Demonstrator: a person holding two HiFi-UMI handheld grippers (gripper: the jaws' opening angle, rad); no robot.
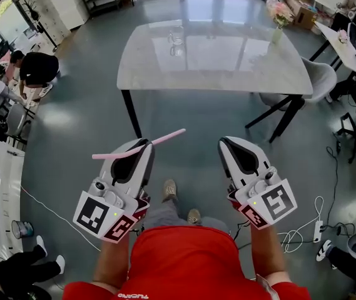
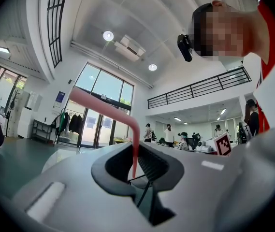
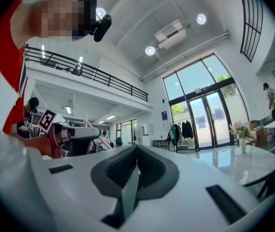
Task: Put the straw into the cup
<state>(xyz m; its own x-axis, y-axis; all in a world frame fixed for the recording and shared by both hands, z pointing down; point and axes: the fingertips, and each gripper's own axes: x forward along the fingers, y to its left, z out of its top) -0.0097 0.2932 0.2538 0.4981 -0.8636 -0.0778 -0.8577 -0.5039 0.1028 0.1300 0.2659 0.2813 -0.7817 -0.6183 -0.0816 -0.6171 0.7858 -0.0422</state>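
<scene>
A bent pink straw (image 1: 165, 137) lies crosswise in my left gripper (image 1: 141, 147), which is shut on it. In the left gripper view the straw (image 2: 109, 111) rises from between the jaws and bends away to the left. My right gripper (image 1: 231, 144) is level beside it, shut, with nothing in it; the right gripper view shows its jaws (image 3: 136, 151) meeting at the tip. A clear glass cup (image 1: 176, 39) stands on the far part of the white marble table (image 1: 228, 74), well ahead of both grippers.
A vase of flowers (image 1: 279, 19) stands at the table's far right corner, and a grey chair (image 1: 318, 80) is at its right side. Cables and a power strip (image 1: 318, 230) lie on the floor to the right. People sit at desks on both sides.
</scene>
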